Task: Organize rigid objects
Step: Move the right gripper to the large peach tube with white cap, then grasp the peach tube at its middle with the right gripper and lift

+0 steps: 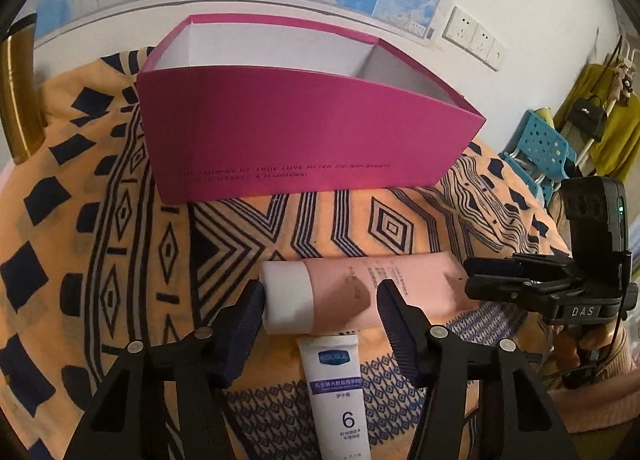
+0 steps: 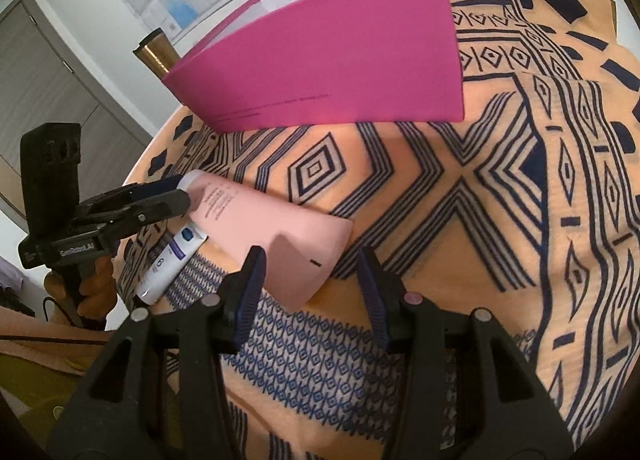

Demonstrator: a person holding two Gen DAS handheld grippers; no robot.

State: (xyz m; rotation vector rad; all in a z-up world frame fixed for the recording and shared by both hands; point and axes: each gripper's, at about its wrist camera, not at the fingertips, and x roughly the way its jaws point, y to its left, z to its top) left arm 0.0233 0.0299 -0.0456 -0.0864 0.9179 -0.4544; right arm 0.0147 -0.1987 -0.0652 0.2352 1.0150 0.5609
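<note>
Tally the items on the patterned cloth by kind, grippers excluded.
Squeeze tubes: 2, a pink plastic tube with a white cap and a narrow white tube with a blue label
Boxes: 1, an open magenta cardboard box
Total: 3

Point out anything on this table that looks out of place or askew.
Two tubes lie loose on the patterned cloth outside the magenta box, whose visible interior looks empty. The pink tube lies flat across the top end of the white tube, at right angles to it. Nothing looks spilled or damaged.
</note>
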